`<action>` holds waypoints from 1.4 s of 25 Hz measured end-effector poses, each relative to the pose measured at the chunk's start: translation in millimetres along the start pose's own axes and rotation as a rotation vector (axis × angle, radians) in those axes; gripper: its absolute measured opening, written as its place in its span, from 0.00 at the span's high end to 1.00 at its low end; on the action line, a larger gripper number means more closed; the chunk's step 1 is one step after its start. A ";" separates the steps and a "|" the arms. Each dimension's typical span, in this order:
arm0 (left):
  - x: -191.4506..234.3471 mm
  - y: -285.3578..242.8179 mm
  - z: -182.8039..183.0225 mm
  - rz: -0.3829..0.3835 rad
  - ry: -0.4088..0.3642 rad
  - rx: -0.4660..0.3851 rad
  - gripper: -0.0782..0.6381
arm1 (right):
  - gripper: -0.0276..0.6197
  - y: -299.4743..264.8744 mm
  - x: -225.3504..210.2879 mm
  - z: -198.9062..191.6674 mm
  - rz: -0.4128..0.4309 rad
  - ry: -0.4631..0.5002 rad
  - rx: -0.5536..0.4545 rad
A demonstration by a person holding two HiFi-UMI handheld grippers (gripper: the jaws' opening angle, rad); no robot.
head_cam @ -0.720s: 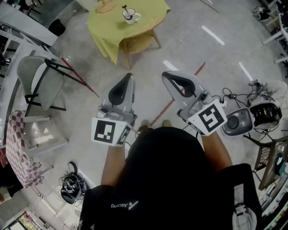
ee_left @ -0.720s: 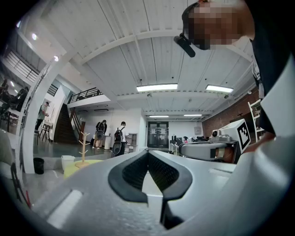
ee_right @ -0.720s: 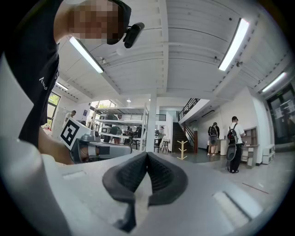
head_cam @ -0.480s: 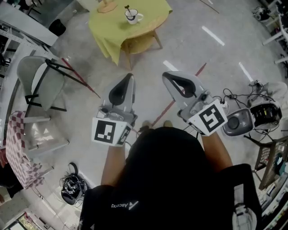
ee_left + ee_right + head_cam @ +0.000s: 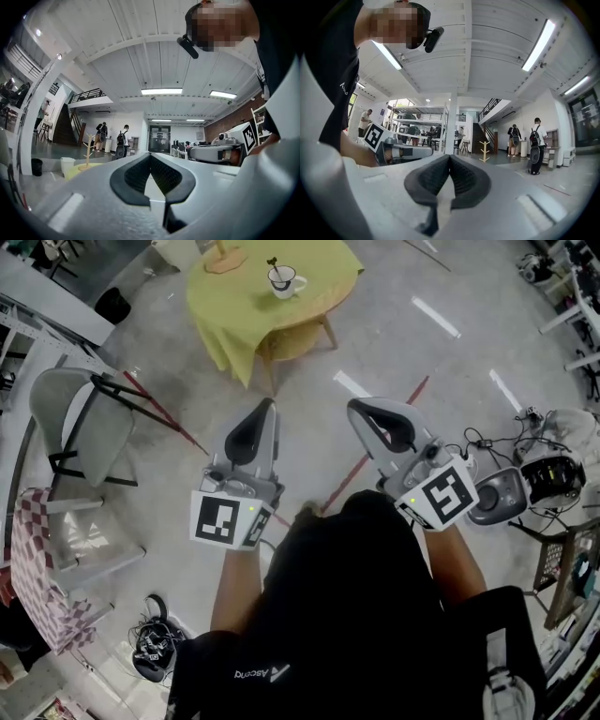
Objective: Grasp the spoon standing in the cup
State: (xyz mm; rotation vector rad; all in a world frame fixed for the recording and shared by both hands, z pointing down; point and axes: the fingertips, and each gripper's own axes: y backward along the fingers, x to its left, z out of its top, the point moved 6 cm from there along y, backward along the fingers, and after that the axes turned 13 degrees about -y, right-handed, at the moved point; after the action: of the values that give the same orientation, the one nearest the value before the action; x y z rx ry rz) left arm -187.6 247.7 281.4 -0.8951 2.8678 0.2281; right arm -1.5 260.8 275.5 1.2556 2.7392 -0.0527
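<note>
Carries the left gripper with its jaws pressed together at the tips and nothing between them. Carries the right gripper the same way, pressed together and empty, just beside the left. Finds the spoon far ahead and well apart from both, standing in a white cup on a round table under a yellow cloth, near a small wooden stand. Shows too small from here to tell metal from plastic. Probably thin, stiff, light and rather slick, so likely to slide or swing between the jaws if pinched loosely. Best taken on the bare upper stem, above the rim of the cup, with the jaws flat on either side and below the dark top end. Calls for care with the cup too: looks like china, and seems light enough to tip or skid on the cloth if the spoon drags sideways against its rim, so better lifted straight up. Needs a walk up to the table and the jaws spread before any of that, judging by the gap.
</note>
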 end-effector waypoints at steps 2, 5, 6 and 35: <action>11.5 -4.8 -5.6 -0.003 0.004 0.001 0.88 | 0.95 -6.0 -3.3 -2.2 -0.013 0.000 0.008; 29.2 -16.5 -12.2 -0.002 0.009 0.005 0.88 | 0.95 -19.9 -14.6 -4.3 -0.024 -0.006 0.015; 35.4 -22.3 -14.9 -0.003 0.010 0.007 0.88 | 0.95 -25.9 -20.4 -4.7 -0.025 -0.006 0.017; 234.9 -384.0 -145.5 0.106 0.008 0.231 0.87 | 0.95 -263.5 -378.5 22.7 0.172 -0.063 0.040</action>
State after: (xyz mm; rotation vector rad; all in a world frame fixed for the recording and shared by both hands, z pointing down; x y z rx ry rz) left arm -170.5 -220.9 344.4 -0.7033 2.8743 -0.0963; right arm 45.9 -198.0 296.7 1.4691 2.5794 -0.1287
